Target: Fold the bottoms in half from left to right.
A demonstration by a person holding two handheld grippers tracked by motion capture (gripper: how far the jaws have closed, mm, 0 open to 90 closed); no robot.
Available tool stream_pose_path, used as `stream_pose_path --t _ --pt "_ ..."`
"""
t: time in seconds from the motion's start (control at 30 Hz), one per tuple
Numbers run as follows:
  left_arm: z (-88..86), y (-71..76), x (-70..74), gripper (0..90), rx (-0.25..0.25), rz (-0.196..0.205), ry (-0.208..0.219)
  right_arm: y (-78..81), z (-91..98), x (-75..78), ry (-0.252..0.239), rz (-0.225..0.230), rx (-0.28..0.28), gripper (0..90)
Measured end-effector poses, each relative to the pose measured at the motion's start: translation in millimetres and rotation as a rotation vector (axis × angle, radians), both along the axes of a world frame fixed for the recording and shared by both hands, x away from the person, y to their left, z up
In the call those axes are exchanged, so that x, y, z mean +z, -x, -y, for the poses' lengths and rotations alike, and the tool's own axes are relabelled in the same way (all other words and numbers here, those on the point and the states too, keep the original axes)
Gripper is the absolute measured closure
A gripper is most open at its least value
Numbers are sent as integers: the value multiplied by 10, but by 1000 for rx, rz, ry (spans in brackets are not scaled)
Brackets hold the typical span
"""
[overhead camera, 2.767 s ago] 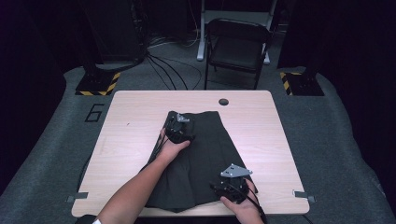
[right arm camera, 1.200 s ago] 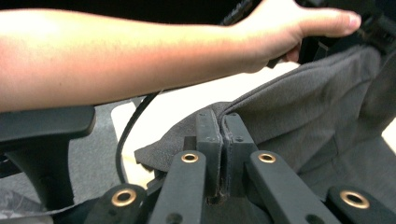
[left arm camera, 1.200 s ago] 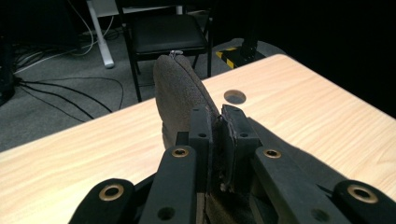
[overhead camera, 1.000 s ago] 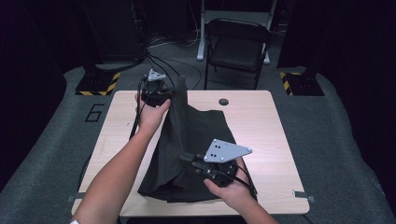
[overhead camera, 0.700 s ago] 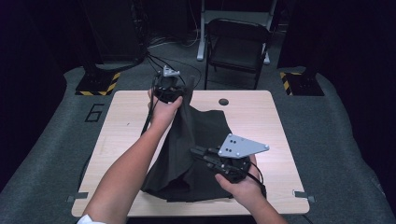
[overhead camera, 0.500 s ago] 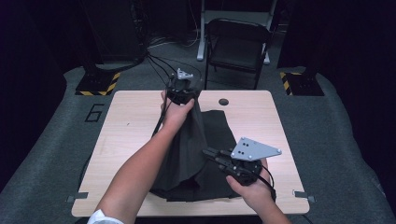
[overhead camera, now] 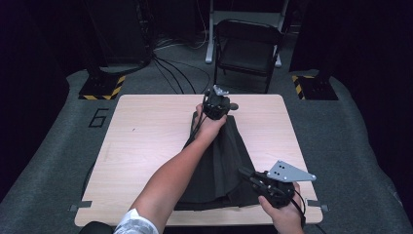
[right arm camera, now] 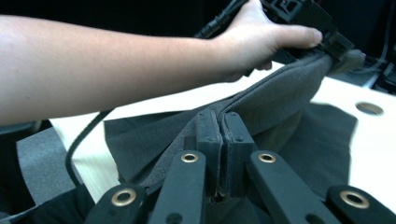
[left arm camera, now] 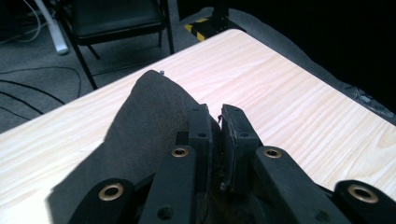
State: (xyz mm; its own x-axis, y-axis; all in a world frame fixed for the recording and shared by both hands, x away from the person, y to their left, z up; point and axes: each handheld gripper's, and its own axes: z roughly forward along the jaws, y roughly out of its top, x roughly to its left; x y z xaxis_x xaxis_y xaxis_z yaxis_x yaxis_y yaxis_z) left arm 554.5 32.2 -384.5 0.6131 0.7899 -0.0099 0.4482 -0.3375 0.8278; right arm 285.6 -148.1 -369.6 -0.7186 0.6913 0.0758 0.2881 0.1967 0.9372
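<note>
Dark grey cloth (overhead camera: 221,161) on a pale wood-grain table (overhead camera: 146,146).

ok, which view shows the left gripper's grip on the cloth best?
Left gripper view: the left gripper jaws pinch the cloth edge close up. The right gripper view shows that grip from the side, farther off. The high view has it small, behind the hand.

Left gripper (overhead camera: 216,105) carried from the counter's (overhead camera: 146,141) near-left side across to the far edge, beside the round hole (overhead camera: 234,106). Dark cloth (overhead camera: 224,165) dragged along, its fold now running right of centre. Right gripper (overhead camera: 253,178) shifted rightward and lower, toward the near right corner. I see bare counter opened at left.
</note>
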Motion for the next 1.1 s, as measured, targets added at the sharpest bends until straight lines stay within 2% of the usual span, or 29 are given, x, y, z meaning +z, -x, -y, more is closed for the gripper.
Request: stream_pose_path --t 0.13,0.3,0.43,0.5,0.53,0.63,0.73,0.8,0.87,0.9,0.97,1.03,1.1 --pt "120 -20 -112 825 -13 -11 -28 34 111 -145 -3 -33 -41 870" --pt "226 -32 -250 824 -28 -30 -37 95 200 -303 24 -53 -91 869" --pt "290 -55 -364 825 -23 -50 -7 130 269 -412 40 -71 -128 867" --pt "291 -70 -417 824 -37 -76 -15 146 296 -451 51 -80 -144 866" --pt "306 -73 -463 825 -32 -77 -4 153 311 -470 60 -83 -154 864" --pt "322 -80 -616 823 -29 -103 -24 172 336 -528 89 -91 -175 859" --pt "334 -96 -775 817 -22 -128 5 182 364 -582 117 -109 -191 855" --pt "345 -101 -833 805 -30 -139 1 183 382 -632 120 -129 -199 855" --pt "363 -100 -856 773 -38 -144 -6 178 397 -686 129 -147 -205 855" --pt "374 -102 -869 733 -43 -141 11 173 409 -711 127 -158 -207 856" --pt "357 -104 -853 658 -53 -152 9 164 424 -746 138 -170 -214 857" --pt "316 -108 -813 606 -47 -153 42 146 447 -787 175 -181 -234 857" --pt "220 -110 -731 570 -51 -143 70 107 493 -863 238 -210 -264 854"
